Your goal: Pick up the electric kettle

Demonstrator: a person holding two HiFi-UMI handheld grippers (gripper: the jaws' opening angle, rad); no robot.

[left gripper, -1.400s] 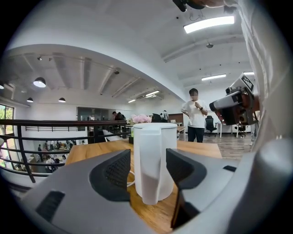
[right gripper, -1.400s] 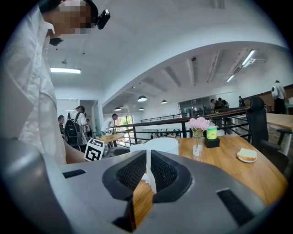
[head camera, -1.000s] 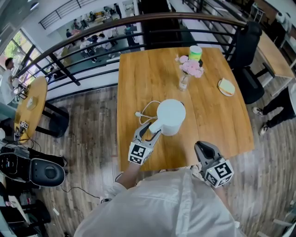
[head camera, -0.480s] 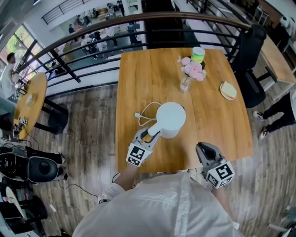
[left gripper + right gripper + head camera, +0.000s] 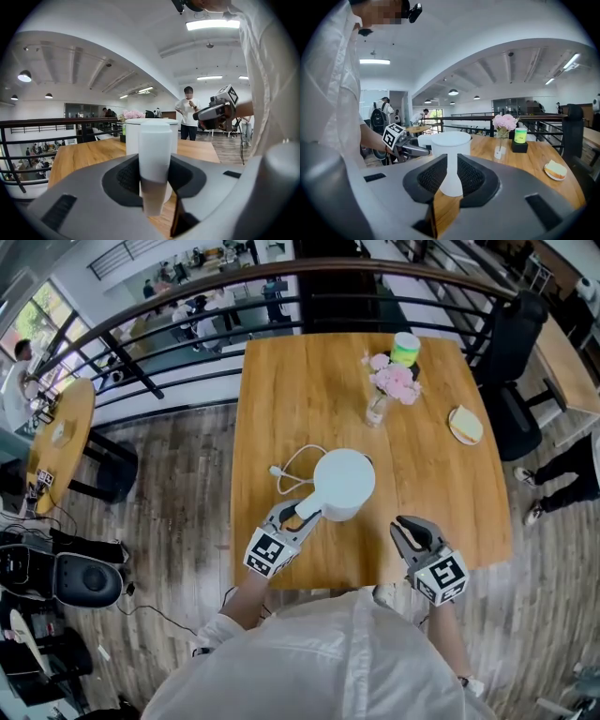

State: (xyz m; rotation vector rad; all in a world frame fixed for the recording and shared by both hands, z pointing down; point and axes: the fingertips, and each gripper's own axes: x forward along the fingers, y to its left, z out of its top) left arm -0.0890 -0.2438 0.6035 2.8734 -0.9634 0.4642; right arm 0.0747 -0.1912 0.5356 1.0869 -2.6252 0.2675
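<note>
A white, cylindrical electric kettle (image 5: 344, 484) with a flat lid is being seen standing near the middle of the wooden worktop (image 5: 281, 381). Its handle (image 5: 154, 150) is being clamped between the pads of the left claw (image 5: 300, 513), while the right claw (image 5: 412, 532) is being held empty with its jaws together, near the kettle's other side but apart from it. The pads' press on the upright handle is being shown plainly only by the left gripper view, whereas the white cord (image 5: 291, 468) lying beside the kettle is being shown only by the head view.
</note>
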